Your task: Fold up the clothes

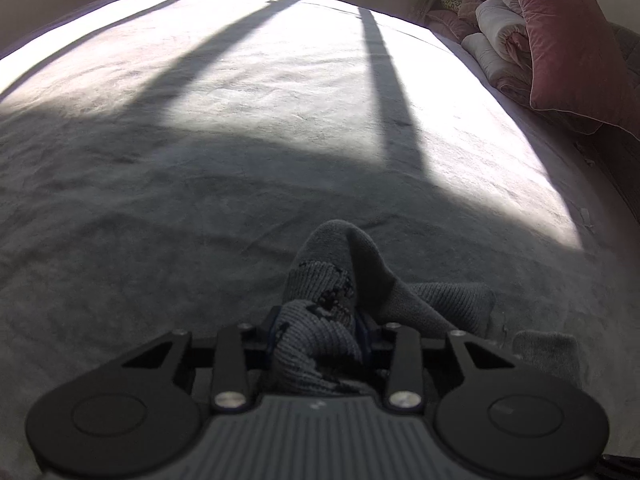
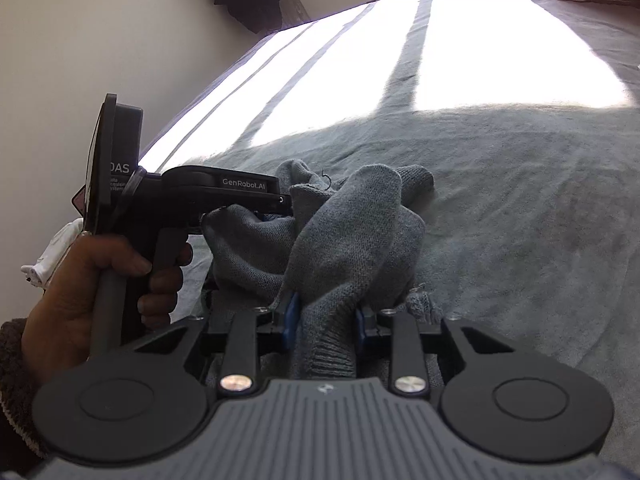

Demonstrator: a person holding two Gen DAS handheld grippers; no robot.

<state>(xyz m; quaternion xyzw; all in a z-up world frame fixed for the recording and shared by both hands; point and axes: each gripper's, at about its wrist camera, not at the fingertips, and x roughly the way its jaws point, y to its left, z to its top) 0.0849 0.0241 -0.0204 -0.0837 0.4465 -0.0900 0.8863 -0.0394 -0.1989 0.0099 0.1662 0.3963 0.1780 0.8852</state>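
Observation:
A grey knitted garment with a dark pattern is bunched up over a grey bedspread. My left gripper is shut on a fold of it, close to the camera. In the right wrist view the same garment rises in crumpled folds, and my right gripper is shut on another fold of it, blue pads pressed on each side. The left gripper shows there at the left, held by a hand, its fingers buried in the cloth.
The bedspread has a bright sunlit patch with long shadow bars further away. A pink velvet pillow and folded white and pink bedding lie at the far right. A wall runs along the bed's left side.

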